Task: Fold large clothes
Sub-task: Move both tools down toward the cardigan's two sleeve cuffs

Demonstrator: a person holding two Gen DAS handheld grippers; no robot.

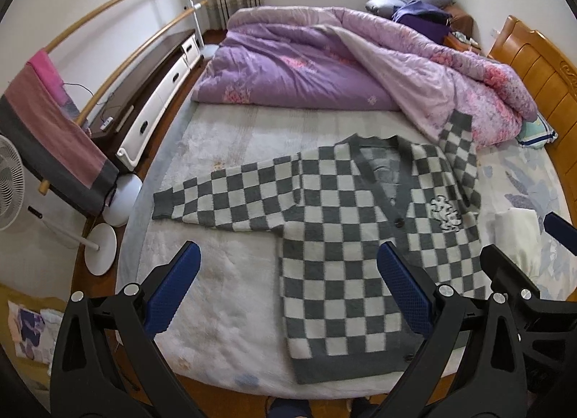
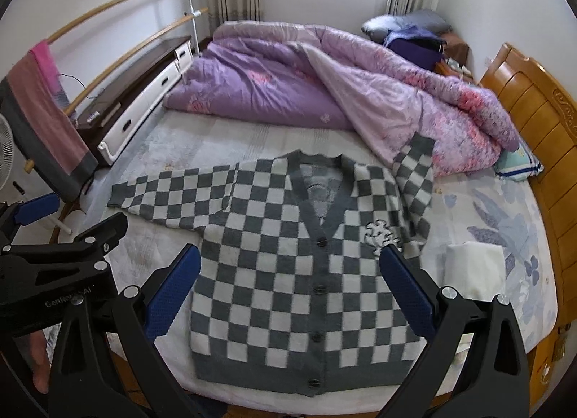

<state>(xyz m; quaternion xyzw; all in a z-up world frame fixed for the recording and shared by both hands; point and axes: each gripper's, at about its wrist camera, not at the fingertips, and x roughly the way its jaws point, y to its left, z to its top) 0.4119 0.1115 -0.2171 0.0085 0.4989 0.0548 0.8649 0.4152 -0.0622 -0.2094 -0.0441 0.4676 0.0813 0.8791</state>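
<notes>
A grey-and-white checkered cardigan (image 1: 335, 237) lies flat, front up and buttoned, on the bed; it also shows in the right wrist view (image 2: 288, 273). Its left sleeve (image 1: 223, 198) stretches out to the left. Its right sleeve (image 1: 458, 151) bends up onto the quilt. My left gripper (image 1: 288, 284) is open and empty, held above the cardigan's lower left part. My right gripper (image 2: 290, 284) is open and empty, held above the cardigan's lower body. The left gripper's body shows at the left of the right wrist view (image 2: 54, 263).
A rumpled purple quilt (image 1: 324, 68) covers the far half of the bed. A wooden headboard (image 1: 541, 68) runs along the right. A folded white cloth (image 2: 472, 266) lies right of the cardigan. A TV cabinet (image 1: 151, 93), towel rail (image 1: 54, 118) and fan (image 1: 7, 183) stand left.
</notes>
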